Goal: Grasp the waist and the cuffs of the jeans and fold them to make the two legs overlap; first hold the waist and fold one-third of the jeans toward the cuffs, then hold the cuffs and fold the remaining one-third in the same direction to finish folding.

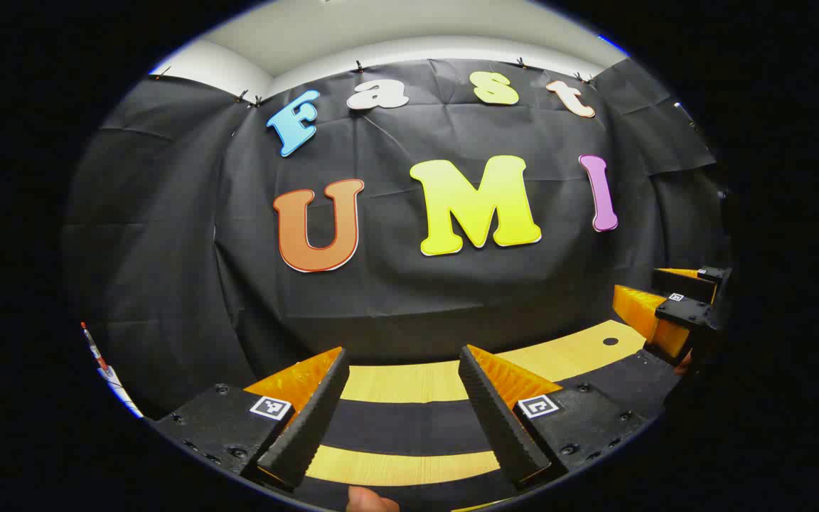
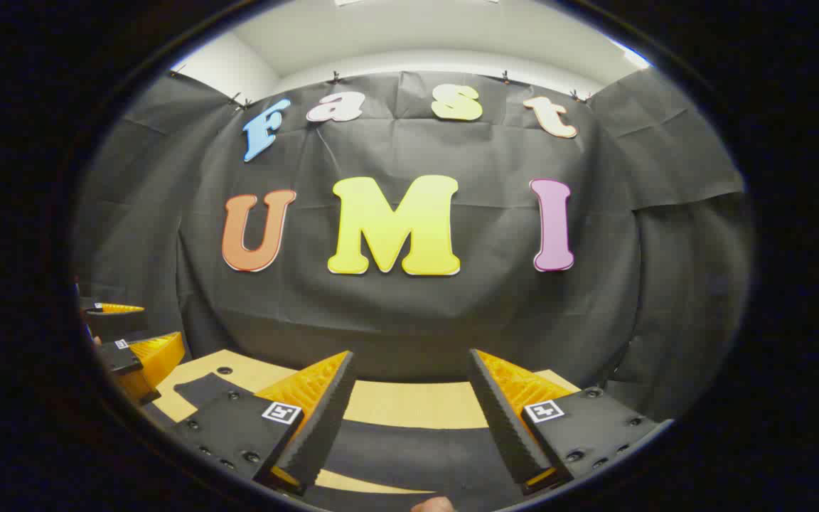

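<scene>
The left hand-held gripper (image 1: pixel 402 370) hangs above the tabletop (image 1: pixel 409 380) with its fingers spread wide and nothing between them. Below it, in the left gripper view, a dark strip of cloth (image 1: pixel 409 427) crosses the pale wood from side to side — it may be the jeans, though the fabric is too dark and too little of it shows to tell which part. More dark cloth lies farther toward the right of that strip, near a small round hole (image 1: pixel 610 341) in the tabletop. Beyond the hole, at the right edge of this view, the other hand-held gripper shows, held apart from the strip.

The right hand-held gripper (image 2: pixel 409 373) also stands wide open and empty, raised over the tabletop (image 2: pixel 409 402). In the right gripper view dark cloth (image 2: pixel 409 455) spreads across the wood just under its fingers, and another dark patch (image 2: pixel 200 390) lies left of that, beside a round hole (image 2: pixel 224 370). Farther left of the hole the left hand-held gripper appears at the edge — its jaws look parted. A fingertip (image 2: pixel 432 505) shows at the bottom rim, below the cloth.
</scene>
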`<state>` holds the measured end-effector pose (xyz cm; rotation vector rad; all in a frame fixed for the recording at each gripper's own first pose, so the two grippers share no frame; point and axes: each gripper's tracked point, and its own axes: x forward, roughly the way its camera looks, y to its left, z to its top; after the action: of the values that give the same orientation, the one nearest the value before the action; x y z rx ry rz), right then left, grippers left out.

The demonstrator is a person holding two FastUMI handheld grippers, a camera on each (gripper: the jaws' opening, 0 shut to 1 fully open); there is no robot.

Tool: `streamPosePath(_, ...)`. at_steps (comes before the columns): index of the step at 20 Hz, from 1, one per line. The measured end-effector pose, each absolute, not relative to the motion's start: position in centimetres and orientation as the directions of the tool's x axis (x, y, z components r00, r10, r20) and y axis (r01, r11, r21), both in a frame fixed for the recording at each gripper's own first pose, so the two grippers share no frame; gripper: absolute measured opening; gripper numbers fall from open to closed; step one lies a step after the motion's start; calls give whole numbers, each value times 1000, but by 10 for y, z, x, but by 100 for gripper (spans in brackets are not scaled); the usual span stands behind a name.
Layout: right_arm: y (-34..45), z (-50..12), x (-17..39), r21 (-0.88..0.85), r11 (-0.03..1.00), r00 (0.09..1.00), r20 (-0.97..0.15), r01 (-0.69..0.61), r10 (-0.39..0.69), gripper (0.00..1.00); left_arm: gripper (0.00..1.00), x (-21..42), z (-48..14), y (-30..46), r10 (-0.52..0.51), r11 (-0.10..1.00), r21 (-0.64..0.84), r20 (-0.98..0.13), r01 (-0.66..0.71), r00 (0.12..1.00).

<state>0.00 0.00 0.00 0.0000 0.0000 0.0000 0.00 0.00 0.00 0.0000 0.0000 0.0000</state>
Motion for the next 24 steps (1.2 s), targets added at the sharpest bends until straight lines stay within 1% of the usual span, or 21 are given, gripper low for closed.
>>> streamPosePath(1, 1, 0, 0, -2, 1000, 1000, 2, -4, 4, 94, 99, -1, -1, 3, 6, 1000, 1, -5, -6, 1000)
streamPosePath(7, 3, 0, 2, -31, 999, 1000, 11, -5, 6, 94, 99, 3, -5, 8, 10, 1000, -1, -18, -10, 1000)
streamPosePath(8, 4, -2, 2, -38, 999, 1000, 5, -4, 4, 97, 99, 4, -6, 9, 8, 1000, -2, -18, -8, 1000)
streamPosePath(9, 6, -3, 2, -42, 999, 1000, 0, -7, 7, 97, 99, 3, -6, 9, 6, 1000, -1, -20, -6, 1000)
streamPosePath(10, 7, -4, 1, -45, 999, 1000, -3, -8, 8, 94, 99, 5, -6, 10, 5, 1000, 0, -20, -5, 1000)
streamPosePath(20, 13, -2, -1, -62, 998, 1000, 4, -11, 12, 94, 99, 7, -12, 12, -14, 1000, 1, -27, 14, 1000)
streamPosePath(23, 15, -2, -2, -66, 998, 1000, 9, -24, 24, 94, 99, 3, -21, 22, -2, 1000, -24, -56, 0, 998)
streamPosePath(24, 14, -1, -1, -67, 997, 1000, 8, -26, 27, 97, 99, 1, -28, 26, 4, 999, -47, -86, -8, 996)
